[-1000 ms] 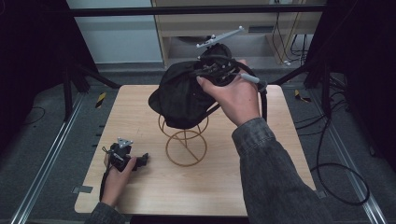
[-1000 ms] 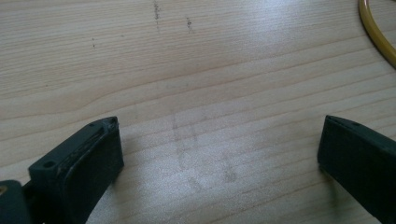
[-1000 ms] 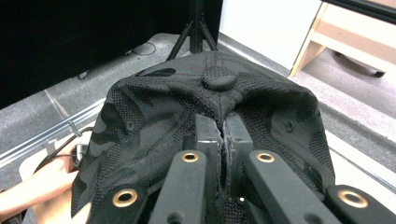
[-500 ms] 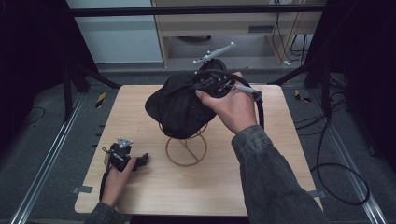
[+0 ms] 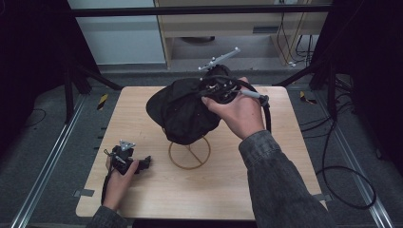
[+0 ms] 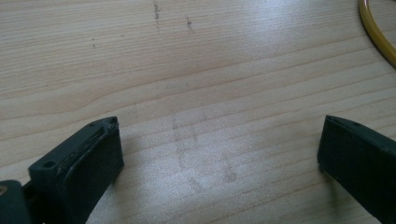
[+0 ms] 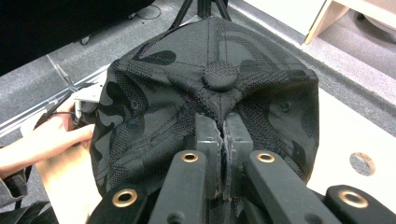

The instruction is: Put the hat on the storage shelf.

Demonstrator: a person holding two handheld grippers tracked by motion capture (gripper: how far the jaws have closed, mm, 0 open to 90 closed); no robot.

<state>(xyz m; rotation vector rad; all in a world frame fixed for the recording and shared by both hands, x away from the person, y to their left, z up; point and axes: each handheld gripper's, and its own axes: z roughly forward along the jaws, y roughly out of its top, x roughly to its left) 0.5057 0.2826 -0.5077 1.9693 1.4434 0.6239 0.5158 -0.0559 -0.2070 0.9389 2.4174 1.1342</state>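
a person worked at a wooden counter [image 5: 266, 180]. the right hand-held gripper [image 7: 223, 128] had its jaws pinched tight on the fabric of a dark cap [image 5: 183, 111], just below the button on its crown. the cap hung over a gold wire stand [image 5: 189, 153] at the centre of the counter, covering the stand's top. the left hand-held gripper [image 5: 124, 158] rested on the counter at about eight o'clock from the stand, jaws wide apart and holding nothing. to seat the cap well, the right hand would likely need to lower it straight and centred before letting go.
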